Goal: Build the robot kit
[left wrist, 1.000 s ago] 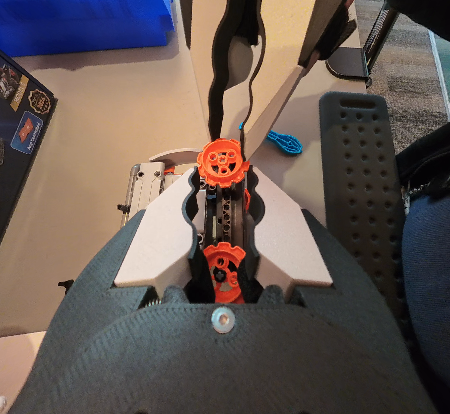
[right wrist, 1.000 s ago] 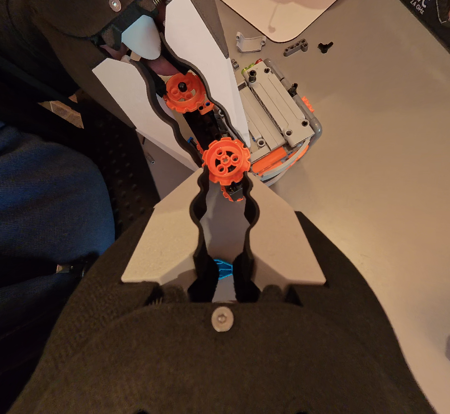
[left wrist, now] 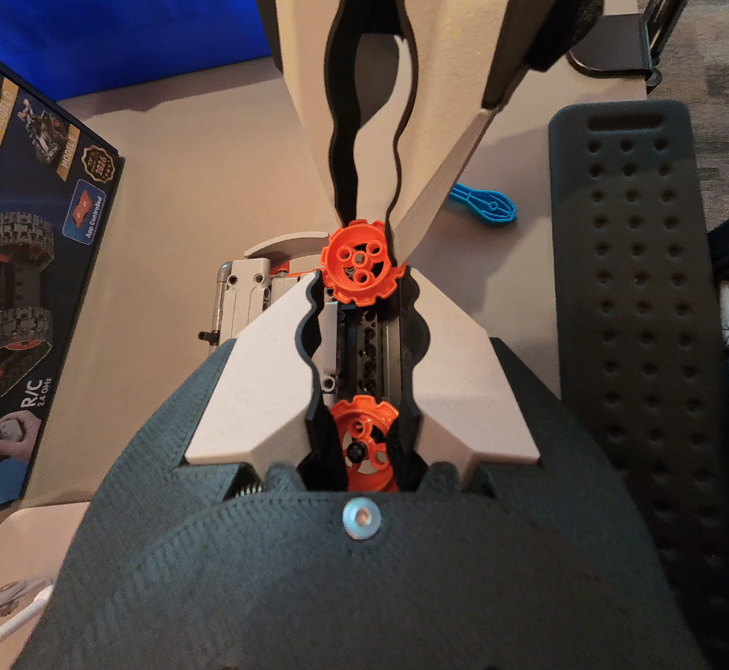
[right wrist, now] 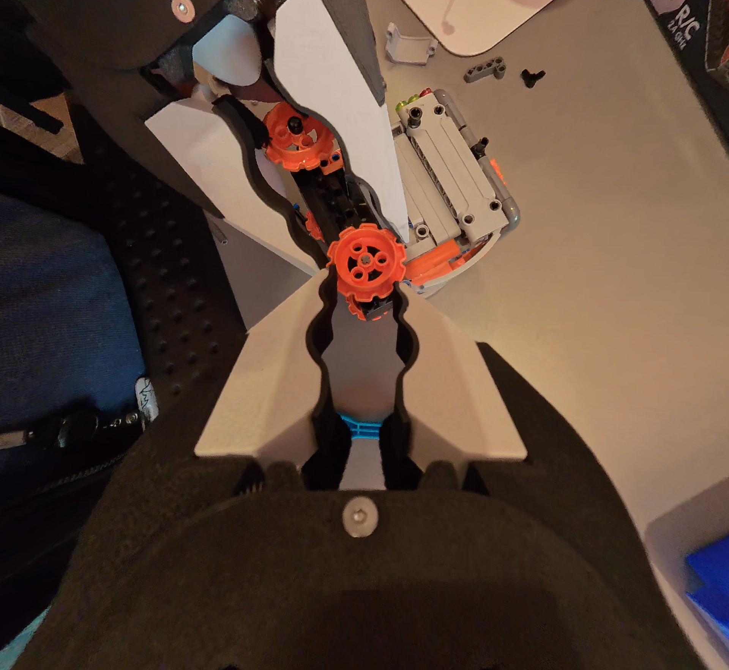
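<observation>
Sprocket at the far end of the model (left wrist: 358, 261) sits right where the two sets of jaws meet, and that is the relation we note first. We see a small brick-built model (right wrist: 445, 177), grey panels with orange trim, resting on the table (left wrist: 197, 162), with a black beam frame (left wrist: 367, 351) along one side carrying an orange sprocket at each end. The frame's long axis runs straight down the left gripper (left wrist: 361, 284), between its jaws: these are closed onto the frame's sides, the near sprocket (left wrist: 365, 442) deep in the throat by the hinge, the far one just past the tips. The right gripper (right wrist: 365, 284) comes in from the opposite end, nearly in line with that same axis. Its jaws stand only narrowly apart, with the tips against the toothed rim of the far sprocket on either side; whether they truly pinch it or merely touch, we cannot tell for sure, though contact looks real in both views. So the far sprocket is the right gripper's nearest thing, while the left one has the frame itself. Round about: a blue tool (left wrist: 483, 206) flat on the table just beyond the right gripper, a blue bin (left wrist: 130, 16) and a printed box (left wrist: 47, 256) to the left, a dark perforated pad (left wrist: 631, 256) to the right, and small loose pieces (right wrist: 485, 69) beyond the model.
</observation>
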`<action>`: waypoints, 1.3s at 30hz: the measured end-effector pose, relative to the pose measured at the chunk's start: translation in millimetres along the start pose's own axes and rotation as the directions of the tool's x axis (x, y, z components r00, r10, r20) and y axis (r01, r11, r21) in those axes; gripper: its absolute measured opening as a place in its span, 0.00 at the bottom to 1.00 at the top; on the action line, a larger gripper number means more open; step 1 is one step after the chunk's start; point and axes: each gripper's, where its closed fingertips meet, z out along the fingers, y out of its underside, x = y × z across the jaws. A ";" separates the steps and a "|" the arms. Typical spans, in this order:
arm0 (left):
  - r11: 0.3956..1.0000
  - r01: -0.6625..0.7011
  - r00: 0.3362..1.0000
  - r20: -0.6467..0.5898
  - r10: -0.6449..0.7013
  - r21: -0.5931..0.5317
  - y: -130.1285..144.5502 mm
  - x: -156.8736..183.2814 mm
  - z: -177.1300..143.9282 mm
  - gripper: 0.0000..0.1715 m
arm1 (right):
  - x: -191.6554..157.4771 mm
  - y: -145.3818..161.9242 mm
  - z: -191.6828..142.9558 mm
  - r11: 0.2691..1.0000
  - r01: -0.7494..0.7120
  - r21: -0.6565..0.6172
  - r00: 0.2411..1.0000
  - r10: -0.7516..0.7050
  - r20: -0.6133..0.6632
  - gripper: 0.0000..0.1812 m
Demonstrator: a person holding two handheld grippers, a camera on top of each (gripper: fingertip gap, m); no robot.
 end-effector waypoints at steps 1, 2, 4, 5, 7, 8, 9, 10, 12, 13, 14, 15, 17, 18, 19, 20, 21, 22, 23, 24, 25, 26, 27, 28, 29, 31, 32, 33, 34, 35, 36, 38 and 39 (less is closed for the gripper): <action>1.000 0.000 1.000 -0.010 0.000 0.009 -0.1 0.5 -1.1 0.23 | 0.3 -1.0 -1.4 1.000 0.000 0.022 1.000 0.000 -0.010 0.15; 1.000 0.007 1.000 -0.012 -0.007 0.017 -0.2 0.0 -1.2 0.23 | 1.8 -1.8 -4.3 0.999 -0.005 0.047 1.000 0.005 -0.013 0.14; 1.000 0.020 1.000 -0.013 -0.020 0.005 3.3 -0.8 0.2 0.29 | 6.3 -1.2 -9.2 0.997 -0.003 0.074 1.000 0.005 -0.026 0.19; 1.000 0.021 1.000 -0.017 -0.021 0.001 5.8 -0.9 -0.6 0.30 | 3.9 -3.1 -10.3 0.995 0.014 0.097 1.000 -0.012 -0.017 0.19; 0.999 0.033 0.999 -0.043 -0.032 0.021 6.9 2.2 -6.0 0.28 | 3.5 -3.6 -8.5 0.995 0.036 0.094 0.999 -0.033 -0.023 0.20; 0.998 0.045 0.998 -0.037 -0.044 0.046 4.2 0.9 -9.3 0.28 | 3.8 -4.5 -6.5 0.994 0.052 0.092 0.998 -0.050 -0.026 0.21; 0.997 0.051 0.998 -0.035 -0.049 0.056 2.5 0.3 -11.3 0.28 | 2.1 -5.5 -4.2 0.994 0.058 0.094 0.998 -0.057 -0.008 0.20; 0.997 0.051 0.998 -0.039 -0.048 0.061 1.3 0.6 -12.3 0.26 | 1.0 -5.8 -2.0 0.994 0.063 0.090 0.998 -0.064 0.007 0.18; 0.995 0.063 0.997 -0.053 -0.059 0.076 -1.4 1.0 -12.0 0.21 | 0.6 -7.5 0.4 0.993 0.079 0.087 0.997 -0.081 0.017 0.16; 0.995 0.060 0.997 -0.050 -0.056 0.076 -1.5 0.2 -11.2 0.20 | -0.2 -7.9 1.0 0.993 0.086 0.084 0.996 -0.088 0.022 0.16; 0.996 0.057 0.997 -0.049 -0.054 0.075 -1.7 0.0 -10.8 0.20 | -0.5 -7.8 1.2 0.993 0.095 0.077 0.995 -0.097 0.022 0.16; 0.995 0.061 0.997 -0.052 -0.057 0.074 -1.8 0.2 -10.5 0.20 | -0.3 -7.5 1.2 0.993 0.099 0.071 0.995 -0.101 0.023 0.16; 0.996 0.061 0.997 -0.051 -0.058 0.065 -0.9 -0.2 -10.6 0.19 | -0.6 -7.3 1.8 0.993 0.093 0.072 0.995 -0.096 0.036 0.16; 0.996 0.058 0.997 -0.051 -0.055 0.060 -0.5 0.1 -10.5 0.19 | -1.1 -7.2 2.1 0.993 0.094 0.074 0.995 -0.097 0.039 0.16; 0.997 0.049 0.998 -0.050 -0.046 0.053 -0.2 0.8 -10.7 0.19 | -1.5 -7.0 2.3 0.993 0.093 0.073 0.994 -0.097 0.043 0.16; 0.998 0.042 0.998 -0.046 -0.040 0.043 0.2 0.8 -10.5 0.19 | -1.6 -6.9 2.6 0.993 0.091 0.069 0.995 -0.094 0.042 0.16; 0.999 0.032 0.999 -0.043 -0.030 0.033 0.6 0.8 -10.4 0.18 | -1.8 -6.6 2.8 0.994 0.092 0.064 0.995 -0.094 0.037 0.16; 1.000 0.017 0.999 -0.036 -0.016 0.025 0.4 1.0 -10.0 0.18 | -1.6 -6.1 2.8 0.994 0.094 0.059 0.995 -0.096 0.032 0.16; 1.000 0.012 0.999 -0.032 -0.011 0.020 0.2 1.0 -9.1 0.18 | -1.5 -5.3 2.5 0.994 0.094 0.051 0.995 -0.096 0.030 0.16; 1.000 0.010 0.999 -0.033 -0.009 0.014 -0.1 1.1 -8.8 0.18 | -1.2 -5.1 2.5 0.995 0.092 0.045 0.995 -0.094 0.029 0.16; 1.000 0.005 0.999 -0.032 -0.005 0.004 0.3 1.0 -8.6 0.18 | -1.4 -5.0 2.9 0.995 0.090 0.040 0.995 -0.091 0.029 0.16; 1.000 -0.002 1.000 -0.031 0.002 -0.003 0.7 1.4 -8.9 0.18 | -1.8 -5.0 3.1 0.995 0.095 0.034 0.995 -0.096 0.029 0.16; 1.000 -0.001 1.000 -0.030 0.001 0.000 0.4 1.7 -8.4 0.18 | -1.9 -4.5 2.9 0.995 0.101 0.026 0.994 -0.101 0.027 0.16; 1.000 -0.002 1.000 -0.026 0.002 0.004 0.3 1.6 -7.9 0.18 | -1.8 -4.4 3.0 0.995 0.101 0.022 0.995 -0.102 0.024 0.16; 1.000 -0.004 1.000 -0.025 0.004 0.000 0.8 1.8 -8.4 0.18 | -2.3 -4.7 3.3 0.995 0.101 0.024 0.994 -0.101 0.027 0.16; 1.000 -0.004 1.000 -0.017 0.004 -0.009 1.6 2.1 -8.3 0.18 | -2.6 -5.1 3.9 0.994 0.108 0.023 0.994 -0.109 0.027 0.16; 1.000 -0.006 1.000 -0.015 0.006 -0.017 2.5 2.1 -8.7 0.18 | -3.1 -5.8 4.4 0.994 0.110 0.020 0.994 -0.110 0.024 0.16; 1.000 -0.004 1.000 -0.017 0.004 -0.021 3.2 2.2 -9.3 0.18 | -3.4 -6.2 4.6 0.994 0.110 0.018 0.994 -0.110 0.020 0.16; 1.000 -0.004 1.000 -0.012 0.003 -0.013 3.2 1.9 -9.0 0.18 | -3.2 -6.2 4.6 0.994 0.110 0.017 0.994 -0.111 0.015 0.16; 1.000 0.005 1.000 -0.017 -0.005 0.001 3.0 2.0 -9.2 0.18 | -3.5 -6.3 4.4 0.994 0.109 0.025 0.994 -0.109 0.019 0.16; 1.000 0.017 1.000 -0.025 -0.017 0.005 3.3 2.1 -10.4 0.18 | -3.9 -7.0 4.1 0.994 0.100 0.037 0.995 -0.101 0.028 0.16; 0.999 0.042 0.999 -0.035 -0.041 0.033 1.8 2.2 -12.0 0.19 | -5.6 -8.3 2.5 0.995 0.080 0.058 0.996 -0.083 0.041 0.16; 0.997 0.051 0.998 -0.040 -0.049 0.049 2.1 4.1 -14.2 0.22 | -8.3 -10.1 1.0 0.994 0.076 0.072 0.996 -0.080 0.047 0.19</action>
